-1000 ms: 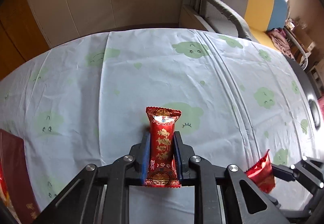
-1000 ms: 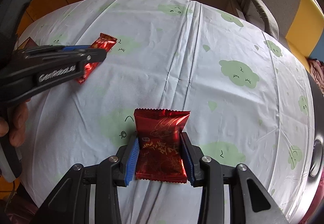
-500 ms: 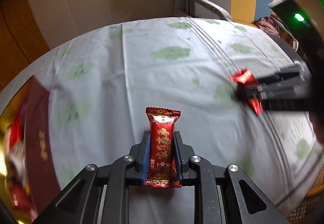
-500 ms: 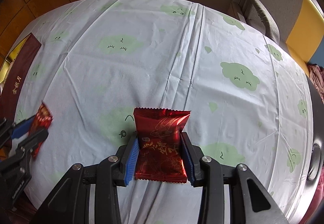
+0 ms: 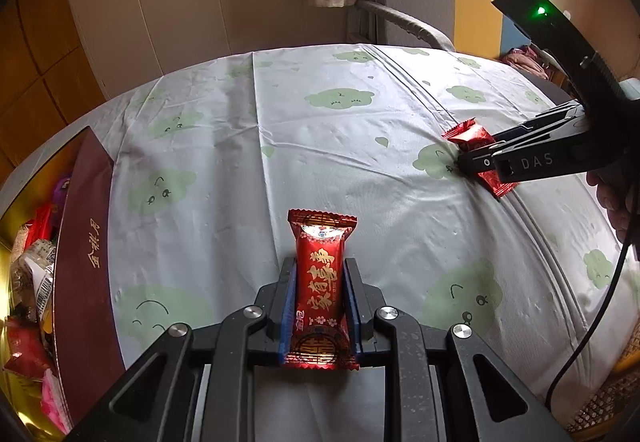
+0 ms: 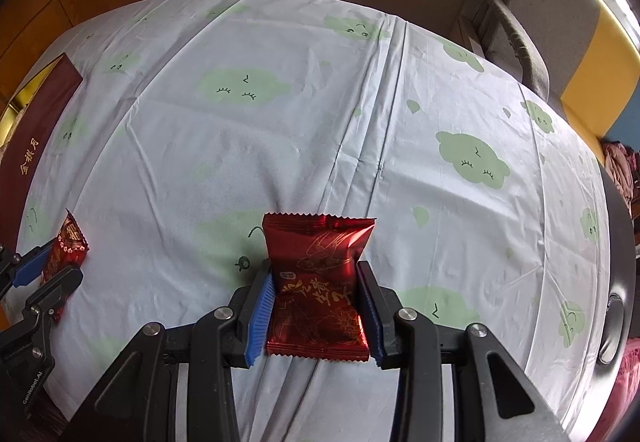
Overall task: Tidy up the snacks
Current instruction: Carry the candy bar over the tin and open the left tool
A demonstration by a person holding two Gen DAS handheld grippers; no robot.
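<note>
- Two grippers are in play, each clamped on one red snack packet, so two packets are held.
- The left gripper pinches a narrow red packet with gold characters, upright between its blue pads, above the tablecloth and just right of the dark red box.
- The right gripper grips a wider red packet by its two side edges; the top seam flares out above the pads. It sits well to the right of the box, over a green cloud print.
- From the left wrist view, the right gripper reaches in from the right, its packet low over the cloth or touching it; I cannot tell which.
- One box: its long dark red wall carries gold characters, and inside lie several more snacks, too jumbled to count.
- One grey chair with a curved armrest stands beyond the far edge of the table, far from the box.
- A hand and a black cable show behind the right gripper.
- No thing lies on the cloth between the left gripper and the box.
</note>
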